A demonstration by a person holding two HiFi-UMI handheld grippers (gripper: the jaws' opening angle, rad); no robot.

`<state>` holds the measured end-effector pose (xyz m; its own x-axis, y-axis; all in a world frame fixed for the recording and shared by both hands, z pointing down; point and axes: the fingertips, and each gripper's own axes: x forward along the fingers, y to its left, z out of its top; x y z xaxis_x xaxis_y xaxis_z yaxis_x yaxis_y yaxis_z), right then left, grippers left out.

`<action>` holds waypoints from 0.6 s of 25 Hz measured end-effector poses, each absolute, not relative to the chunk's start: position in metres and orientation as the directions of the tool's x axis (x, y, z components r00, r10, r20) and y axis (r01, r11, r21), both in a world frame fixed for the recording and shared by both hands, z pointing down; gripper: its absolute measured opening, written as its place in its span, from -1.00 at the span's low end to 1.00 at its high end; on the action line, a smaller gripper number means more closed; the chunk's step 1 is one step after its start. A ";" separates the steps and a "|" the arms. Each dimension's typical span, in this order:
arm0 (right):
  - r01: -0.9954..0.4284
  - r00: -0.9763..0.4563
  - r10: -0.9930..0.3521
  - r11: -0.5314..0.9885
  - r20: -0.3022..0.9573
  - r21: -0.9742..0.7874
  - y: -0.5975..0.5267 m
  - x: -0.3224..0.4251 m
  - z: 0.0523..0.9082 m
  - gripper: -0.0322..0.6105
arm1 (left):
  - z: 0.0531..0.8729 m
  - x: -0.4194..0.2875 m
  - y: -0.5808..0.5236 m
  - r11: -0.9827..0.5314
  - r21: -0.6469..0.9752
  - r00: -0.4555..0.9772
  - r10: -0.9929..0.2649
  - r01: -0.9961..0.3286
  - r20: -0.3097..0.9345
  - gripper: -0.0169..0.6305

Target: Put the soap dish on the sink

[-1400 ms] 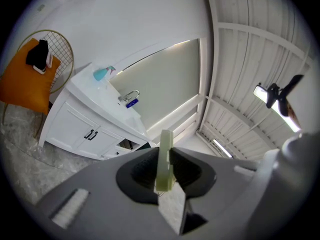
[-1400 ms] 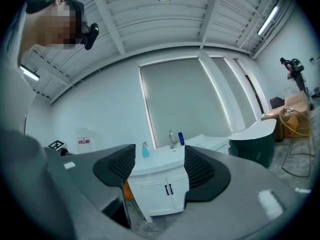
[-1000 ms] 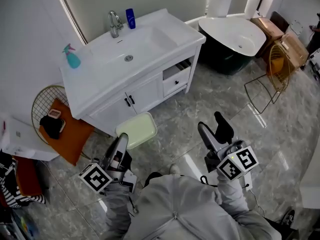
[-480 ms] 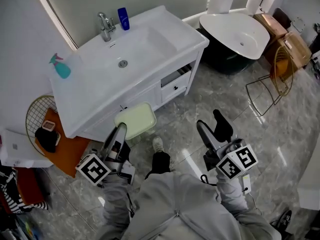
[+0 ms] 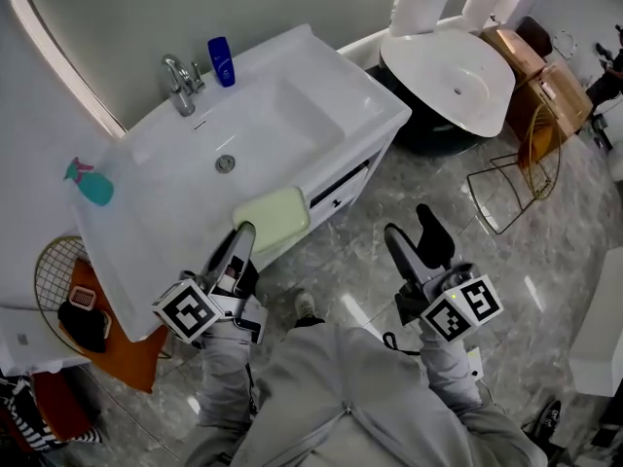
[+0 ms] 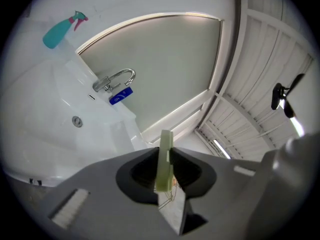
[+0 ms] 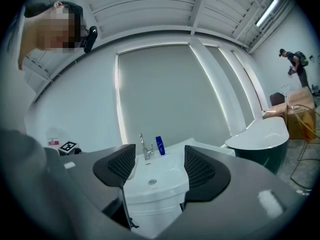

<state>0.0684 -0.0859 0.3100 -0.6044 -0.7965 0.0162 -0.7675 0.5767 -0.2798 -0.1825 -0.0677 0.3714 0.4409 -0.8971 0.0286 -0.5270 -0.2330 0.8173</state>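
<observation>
A pale green soap dish (image 5: 272, 218) hangs over the front rim of the white sink (image 5: 156, 212), with my left gripper (image 5: 244, 232) shut on its near edge. In the left gripper view the soap dish (image 6: 163, 160) shows edge-on, pinched between the two dark jaws, with the sink (image 6: 40, 129) and its chrome tap (image 6: 116, 79) beyond. My right gripper (image 5: 419, 233) stands open and holds nothing, over the floor to the right of the cabinet. The right gripper (image 7: 155, 165) looks at the sink (image 7: 155, 176) from the front.
A chrome tap (image 5: 178, 86) and a blue bottle (image 5: 222, 61) stand at the back of the basin. A teal spray bottle (image 5: 91, 185) sits at the counter's left end. A white bathtub (image 5: 453, 81) and a gold wire rack (image 5: 521, 159) stand to the right. A wire basket (image 5: 58, 280) sits at the lower left.
Both grippers and the person have moved forward toward the sink. The soap dish, still held, has gone from over the floor before the cabinet to over the sink's front rim.
</observation>
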 end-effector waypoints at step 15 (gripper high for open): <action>-0.799 -0.560 -0.829 0.532 0.023 -0.279 -0.202 0.057 0.309 0.06 | 0.372 -0.192 -0.201 -0.242 0.803 0.487 -0.871 -0.545 0.067 -0.57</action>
